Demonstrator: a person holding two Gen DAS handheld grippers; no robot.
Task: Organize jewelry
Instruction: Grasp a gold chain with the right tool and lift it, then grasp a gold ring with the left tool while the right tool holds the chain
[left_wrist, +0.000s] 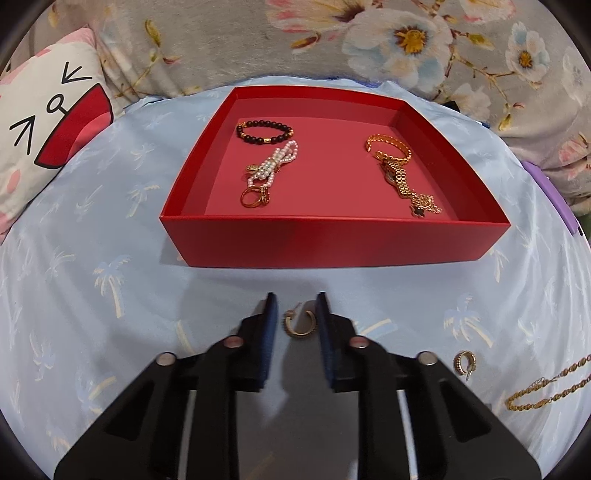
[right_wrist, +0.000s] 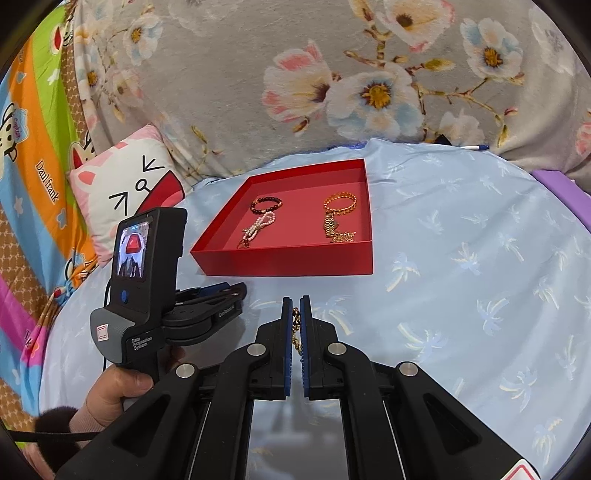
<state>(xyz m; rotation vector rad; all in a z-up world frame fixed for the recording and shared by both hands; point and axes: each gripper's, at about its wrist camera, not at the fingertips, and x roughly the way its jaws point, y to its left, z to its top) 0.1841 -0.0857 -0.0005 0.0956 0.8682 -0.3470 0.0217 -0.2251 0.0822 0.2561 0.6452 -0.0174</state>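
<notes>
Jewelry: gold hoop earring (left_wrist: 300, 325), ridged, apparently untouched between narrowed left gripper (left_wrist: 297, 310) fingers.

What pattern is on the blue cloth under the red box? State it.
Pale palm trees on the light blue cloth; clearest in the right wrist view.

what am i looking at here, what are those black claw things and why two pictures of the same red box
Those claws are hand-held two-finger grippers, one in each of a person's hands, each with a camera looking along its fingers. One picture comes from the left gripper, the other from the right gripper. In the right view you see the person's hand holding the left tool. A red box on a light blue cloth holds bracelets, pearls and rings. The left gripper's fingers straddle a gold hoop earring on the cloth, not yet pressing it. The right gripper is shut on a gold chain. Another earring lies nearby.
</notes>
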